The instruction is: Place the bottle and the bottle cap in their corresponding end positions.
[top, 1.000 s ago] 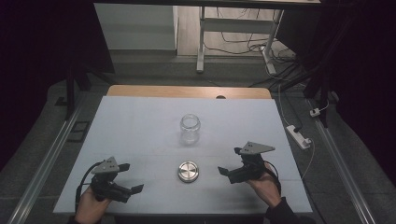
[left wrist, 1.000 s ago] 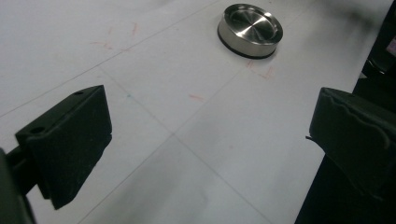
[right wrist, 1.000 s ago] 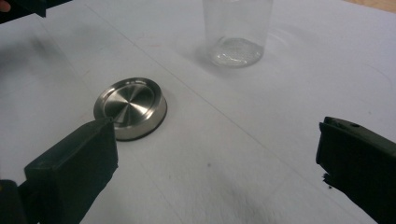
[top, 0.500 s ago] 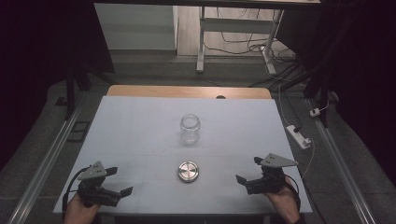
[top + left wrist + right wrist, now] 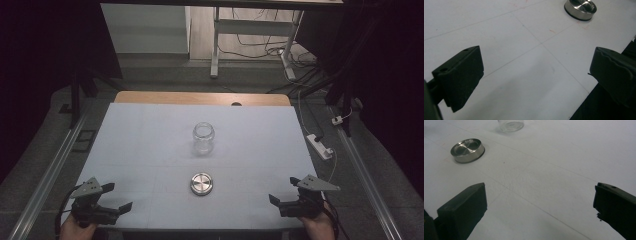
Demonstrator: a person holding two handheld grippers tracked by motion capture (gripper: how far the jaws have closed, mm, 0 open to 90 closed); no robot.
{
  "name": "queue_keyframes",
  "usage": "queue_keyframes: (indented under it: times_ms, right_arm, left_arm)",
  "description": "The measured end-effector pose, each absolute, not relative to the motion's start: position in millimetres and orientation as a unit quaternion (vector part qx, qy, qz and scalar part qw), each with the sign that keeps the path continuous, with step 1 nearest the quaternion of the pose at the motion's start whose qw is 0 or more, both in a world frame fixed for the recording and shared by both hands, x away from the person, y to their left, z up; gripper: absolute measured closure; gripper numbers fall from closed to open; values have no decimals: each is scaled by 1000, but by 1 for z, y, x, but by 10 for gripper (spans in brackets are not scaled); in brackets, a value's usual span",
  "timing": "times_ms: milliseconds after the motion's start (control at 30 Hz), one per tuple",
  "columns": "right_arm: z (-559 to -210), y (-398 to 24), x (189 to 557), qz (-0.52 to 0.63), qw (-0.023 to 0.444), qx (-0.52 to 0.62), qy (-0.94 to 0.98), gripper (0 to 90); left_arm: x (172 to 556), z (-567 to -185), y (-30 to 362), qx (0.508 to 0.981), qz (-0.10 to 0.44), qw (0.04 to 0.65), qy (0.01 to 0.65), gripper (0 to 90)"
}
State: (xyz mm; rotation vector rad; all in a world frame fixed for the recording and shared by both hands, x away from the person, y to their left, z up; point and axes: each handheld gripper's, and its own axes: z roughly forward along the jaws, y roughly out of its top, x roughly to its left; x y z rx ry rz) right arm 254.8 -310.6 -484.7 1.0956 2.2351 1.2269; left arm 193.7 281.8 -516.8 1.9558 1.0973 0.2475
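Observation:
A clear glass jar stands upright and uncapped at the middle of the white table. In front of it a round metal lid lies flat. At the table's front left corner my left gripper is open with nothing between its jaws, and the lid lies far ahead of it. My right gripper is open and empty at the front right corner. In the right gripper view the lid sits to the upper left and the jar's base at the top edge.
A white power strip lies on the floor off the table's right edge, with cables behind. A wooden strip runs along the table's far edge. Metal rails flank the table on both sides.
Both grippers have drawn back toward the person and outward, from beside the lid to the table's front corners. Jar and lid have not moved.

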Motion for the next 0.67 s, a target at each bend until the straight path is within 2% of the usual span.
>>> queue_keyframes:
  times_ms: [300,667]
  right_arm:
    - [-489,-320,243,410,185,404,797,0]
    - [-493,-326,238,395,176,417,799,0]
  left_arm:
    - [187,-522,283,791,101,399,451,0]
    - [185,-522,285,785,102,393,467,0]
